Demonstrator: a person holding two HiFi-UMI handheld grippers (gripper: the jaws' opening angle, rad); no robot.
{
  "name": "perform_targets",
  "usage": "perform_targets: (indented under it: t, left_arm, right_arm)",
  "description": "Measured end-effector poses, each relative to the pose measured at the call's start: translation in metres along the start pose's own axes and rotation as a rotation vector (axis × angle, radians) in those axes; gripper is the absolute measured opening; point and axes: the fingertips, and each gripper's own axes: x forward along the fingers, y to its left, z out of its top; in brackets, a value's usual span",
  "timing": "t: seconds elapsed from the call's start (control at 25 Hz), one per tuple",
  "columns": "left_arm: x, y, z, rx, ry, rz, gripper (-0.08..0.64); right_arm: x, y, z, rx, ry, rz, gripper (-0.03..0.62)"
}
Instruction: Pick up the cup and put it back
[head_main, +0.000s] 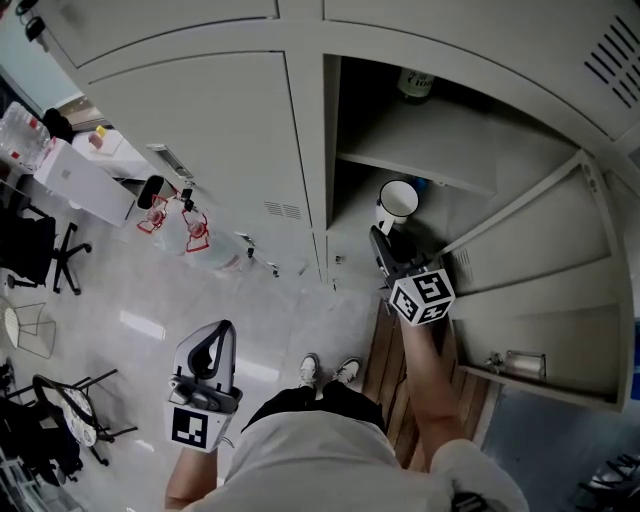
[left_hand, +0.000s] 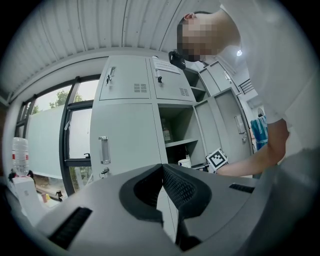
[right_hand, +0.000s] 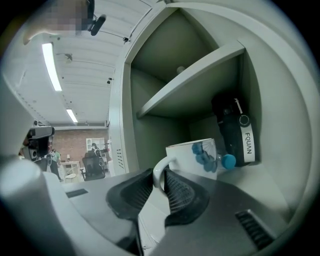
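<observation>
At the bottom centre of the head view, the person's pale shirt (head_main: 330, 460) is closest. A bare forearm (head_main: 430, 390) runs up from it to the right gripper (head_main: 383, 240), right of centre at the mouth of an open grey locker (head_main: 330, 150).

In the right gripper view its two ribbed pads are drawn in narrow on the white handle (right_hand: 159, 172) of the cup (right_hand: 192, 155), one pad on each side of the loop. The cup is white with a blue pattern. It sits upright in the compartment below the locker's shelf (right_hand: 195, 82), near the centre of that frame. A black container (right_hand: 232, 132) with a white band printed FQUAN stands just behind it to the right. From above, the cup's open rim faces up.

The left gripper (head_main: 222, 330) hangs low at the lower left, well apart from the locker. Its fingertips are together with nothing between them.
</observation>
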Motion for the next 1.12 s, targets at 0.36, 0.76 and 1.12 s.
perform_targets:
  t: [0.36, 0.76, 1.12]
  left_arm:
    - [-0.001, -0.001, -0.001, -0.002, 0.003, 0.002, 0.021]
    - [-0.002, -0.001, -0.001, -0.008, 0.000, 0.008, 0.021]
    - [0.005, -0.004, 0.009, -0.007, -0.035, -0.010, 0.021]
  right_arm:
    - [-0.002, 0.003, 0.011, -0.026, -0.032, 0.050, 0.058]
    - [-0.004, 0.003, 0.020, -0.001, -0.053, 0.081, 0.055]
    - [-0.014, 0.011, 0.042, -0.003, -0.086, 0.114, 0.055]
